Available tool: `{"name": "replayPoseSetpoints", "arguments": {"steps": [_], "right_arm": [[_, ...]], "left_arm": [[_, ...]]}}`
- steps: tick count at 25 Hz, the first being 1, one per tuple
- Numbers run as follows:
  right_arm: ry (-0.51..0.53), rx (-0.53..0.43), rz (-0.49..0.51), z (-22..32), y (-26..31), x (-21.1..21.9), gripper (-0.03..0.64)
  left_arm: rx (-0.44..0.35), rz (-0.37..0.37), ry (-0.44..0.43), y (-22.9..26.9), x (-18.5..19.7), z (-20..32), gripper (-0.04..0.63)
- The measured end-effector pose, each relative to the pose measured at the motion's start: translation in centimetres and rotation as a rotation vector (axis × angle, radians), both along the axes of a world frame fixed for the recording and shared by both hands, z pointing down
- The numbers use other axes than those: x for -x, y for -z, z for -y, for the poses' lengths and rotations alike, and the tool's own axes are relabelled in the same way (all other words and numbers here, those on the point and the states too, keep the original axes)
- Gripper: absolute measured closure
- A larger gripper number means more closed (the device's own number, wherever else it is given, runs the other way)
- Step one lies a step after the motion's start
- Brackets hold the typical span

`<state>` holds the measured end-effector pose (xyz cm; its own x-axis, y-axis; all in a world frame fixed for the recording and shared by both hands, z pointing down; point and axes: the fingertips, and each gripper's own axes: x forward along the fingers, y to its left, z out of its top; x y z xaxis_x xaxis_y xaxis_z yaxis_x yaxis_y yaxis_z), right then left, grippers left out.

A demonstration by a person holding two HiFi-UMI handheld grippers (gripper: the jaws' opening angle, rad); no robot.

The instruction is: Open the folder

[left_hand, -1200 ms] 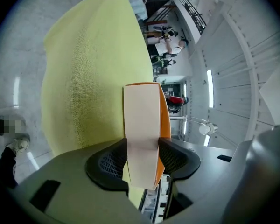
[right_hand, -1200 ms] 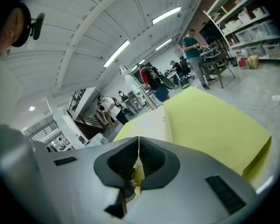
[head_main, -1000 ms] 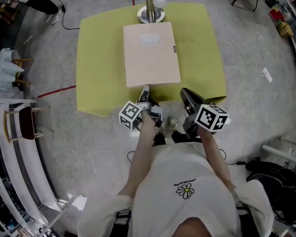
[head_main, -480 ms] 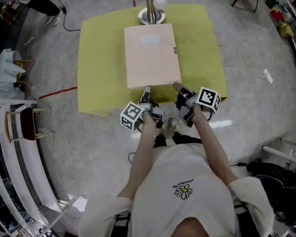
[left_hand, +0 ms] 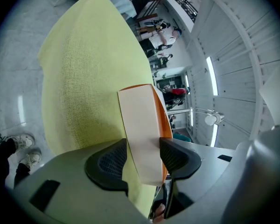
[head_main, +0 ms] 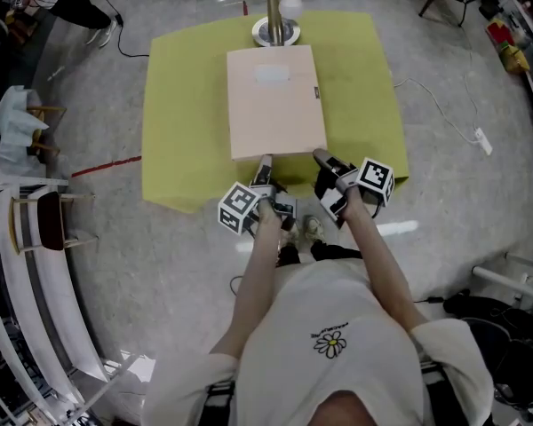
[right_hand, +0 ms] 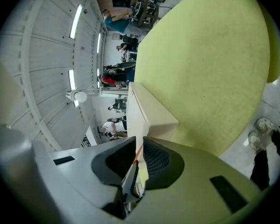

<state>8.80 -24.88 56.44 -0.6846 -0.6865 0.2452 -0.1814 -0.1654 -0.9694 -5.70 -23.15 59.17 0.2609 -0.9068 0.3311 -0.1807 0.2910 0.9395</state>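
A beige folder (head_main: 275, 100) with an orange inner side lies shut and flat on the yellow-green table (head_main: 182, 105). My left gripper (head_main: 263, 163) is at the folder's near edge, left of its middle. In the left gripper view the thick folder (left_hand: 140, 125) end sits between the two pads, which press on both its sides; left gripper (left_hand: 143, 155). My right gripper (head_main: 320, 156), rolled onto its side, is at the near right corner. In the right gripper view its jaws stand narrow around a thin orange-edged lip of the folder (right_hand: 147, 111); right gripper (right_hand: 139, 158).
A lamp with a round metal base (head_main: 274, 30) stands on the table just beyond the folder's far edge. The table's near edge (head_main: 249, 198) is right below both grippers. Cables, chairs and shelving ring the floor around the table.
My right gripper moved forward and down from off the table to the folder's near right corner and rolled onto its side. The left gripper stayed at the near edge.
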Motion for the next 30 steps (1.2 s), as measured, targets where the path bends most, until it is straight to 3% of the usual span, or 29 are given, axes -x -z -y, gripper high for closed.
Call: {"name": "replayPoseSetpoints", "arguments": {"steps": [14,22,30], "right_arm": [[-0.029,0.02,0.016,-0.1,0.1,-0.1,0.58],[-0.009,0.092,-0.045,-0.2,-0.8,-0.1,0.563],[-0.067,0.116,0.018,0.0,-0.9,-1.0,0.6]], "left_arm": [[0.002,0.009,-0.003,-0.1,0.0,0.0,0.362],[0.0,0.013,-0.001,0.0,0.1,-0.2,0.362],[0.0,0.016,-0.003,-0.1,0.0,-0.1,0.362]]}}
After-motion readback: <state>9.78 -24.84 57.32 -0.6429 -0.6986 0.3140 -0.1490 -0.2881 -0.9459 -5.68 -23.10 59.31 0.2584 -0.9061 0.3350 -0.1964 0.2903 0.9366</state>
